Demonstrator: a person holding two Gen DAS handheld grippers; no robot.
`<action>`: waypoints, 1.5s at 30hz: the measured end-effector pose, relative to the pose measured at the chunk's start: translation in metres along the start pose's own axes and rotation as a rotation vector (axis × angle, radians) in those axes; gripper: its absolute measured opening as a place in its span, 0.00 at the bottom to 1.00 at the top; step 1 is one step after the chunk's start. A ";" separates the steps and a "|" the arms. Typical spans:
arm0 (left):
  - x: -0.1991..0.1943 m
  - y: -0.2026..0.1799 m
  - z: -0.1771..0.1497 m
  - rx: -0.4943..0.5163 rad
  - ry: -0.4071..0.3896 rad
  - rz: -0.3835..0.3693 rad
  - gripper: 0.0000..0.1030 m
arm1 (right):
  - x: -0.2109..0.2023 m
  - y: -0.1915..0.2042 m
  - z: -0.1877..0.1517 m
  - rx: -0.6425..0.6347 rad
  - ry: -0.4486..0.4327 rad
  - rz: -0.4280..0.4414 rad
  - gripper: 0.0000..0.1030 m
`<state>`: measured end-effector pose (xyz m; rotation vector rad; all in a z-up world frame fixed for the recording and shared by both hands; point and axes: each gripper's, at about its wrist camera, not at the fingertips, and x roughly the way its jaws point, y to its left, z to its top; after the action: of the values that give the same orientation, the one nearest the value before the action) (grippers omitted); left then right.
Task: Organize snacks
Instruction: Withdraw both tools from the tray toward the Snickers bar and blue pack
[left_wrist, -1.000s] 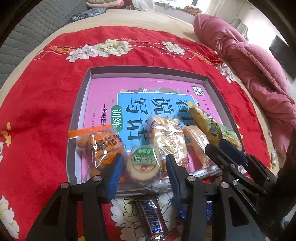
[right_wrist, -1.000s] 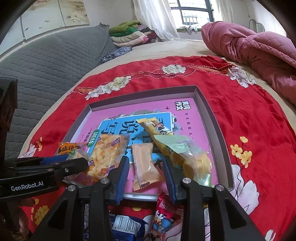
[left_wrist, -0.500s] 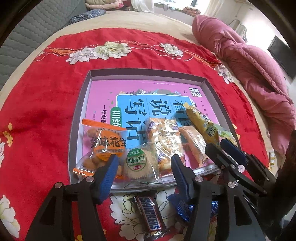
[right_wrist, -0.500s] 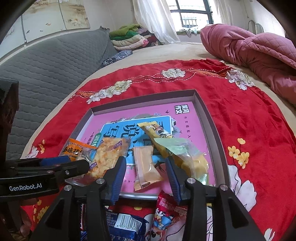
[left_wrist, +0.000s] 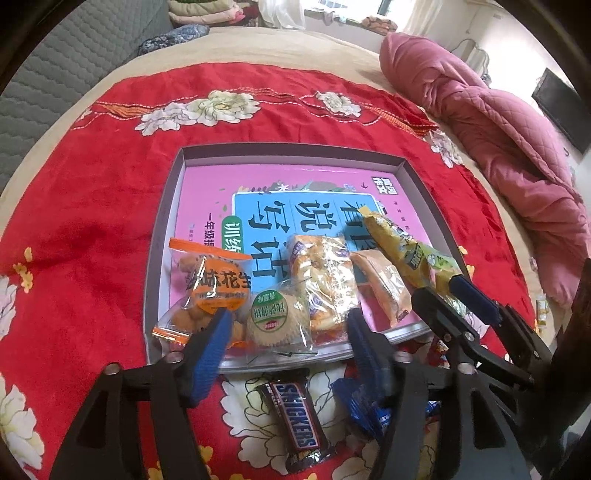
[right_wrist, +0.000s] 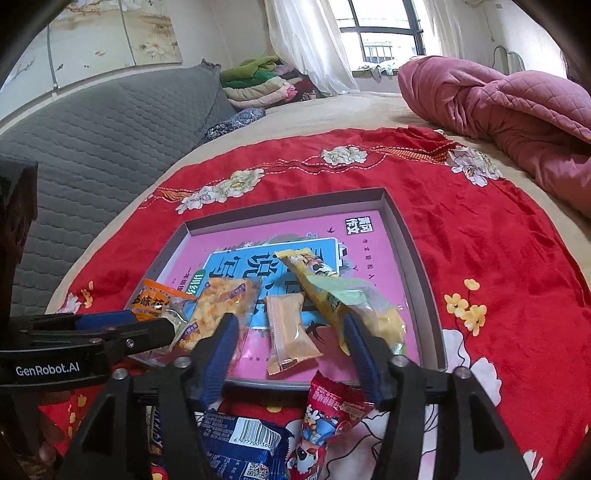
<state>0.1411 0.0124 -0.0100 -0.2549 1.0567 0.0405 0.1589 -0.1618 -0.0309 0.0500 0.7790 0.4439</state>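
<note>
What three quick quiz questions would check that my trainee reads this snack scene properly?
1. True or false: the Snickers bar lies inside the tray.
2. Which snack in the tray sits nearest the left gripper: A) round green-label cake, B) long yellow packet?
3. Fill in: both grippers' jaws are ____.

Key: 1 false, it lies on the red cloth outside the near rim; 2 A; 3 open.
</note>
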 end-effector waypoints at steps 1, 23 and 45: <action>-0.001 0.000 0.000 0.000 -0.003 -0.002 0.72 | -0.001 -0.001 0.000 0.002 -0.003 -0.001 0.60; -0.023 0.005 -0.006 -0.014 -0.028 -0.008 0.72 | -0.024 -0.003 0.001 0.009 -0.062 0.001 0.69; -0.044 0.018 -0.021 -0.025 -0.024 0.017 0.73 | -0.052 -0.018 -0.008 0.073 -0.064 -0.050 0.72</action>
<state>0.0985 0.0288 0.0150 -0.2681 1.0347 0.0718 0.1275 -0.2002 -0.0052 0.1121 0.7323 0.3644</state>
